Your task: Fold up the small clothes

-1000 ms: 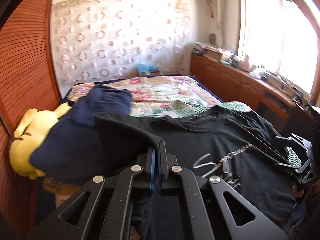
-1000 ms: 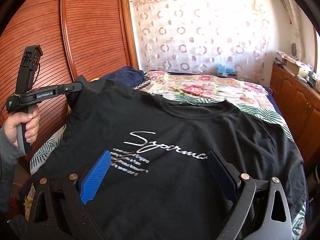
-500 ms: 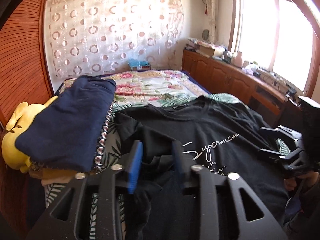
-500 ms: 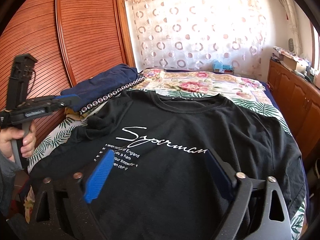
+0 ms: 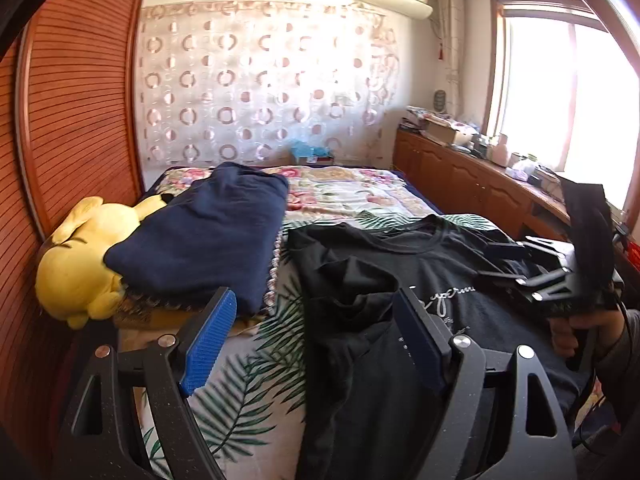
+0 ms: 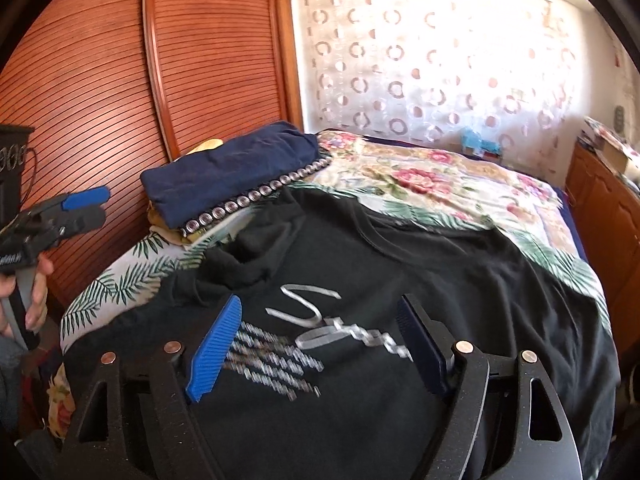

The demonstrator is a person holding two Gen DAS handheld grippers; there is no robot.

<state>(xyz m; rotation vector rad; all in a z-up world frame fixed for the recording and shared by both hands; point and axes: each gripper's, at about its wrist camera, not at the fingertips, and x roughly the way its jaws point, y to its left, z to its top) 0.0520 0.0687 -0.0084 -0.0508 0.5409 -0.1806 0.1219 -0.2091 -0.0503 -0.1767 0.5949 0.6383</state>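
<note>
The wide bed [image 5: 352, 196] with its floral and palm-leaf cotton cover is the landmark here. On the side of the bed away from the window stands the tall reddish-brown slatted wooden wardrobe [image 6: 120, 92]; at the bed's head hangs a pale sheer curtain [image 5: 260, 80] printed with rings.

Across the foot half of the bed lies the black cotton T-shirt [image 6: 400, 280] with silver script lettering on its chest, front up, collar toward the head of the bed. Its sleeve on the wardrobe side is flopped inward in a rumpled heap on the shirt's body; the rest lies fairly flat.

On the wardrobe side of the bed, beside the shirt's shoulder, sits a folded navy blue garment [image 5: 208, 236] on top of a small stack of other folded cloth, one layer edged with a beaded trim. A yellow plush toy [image 5: 80, 256] is wedged against that stack, at the bed's wardrobe edge.

The left tongs [image 5: 316, 340], black with blue ribbed pads, are spread wide and hold nothing, hovering over the bed's wardrobe-side edge near the rumpled sleeve. The right tongs [image 6: 320, 344], of the same make, are likewise spread and empty, poised just above the lettering on the shirt's chest.
</note>
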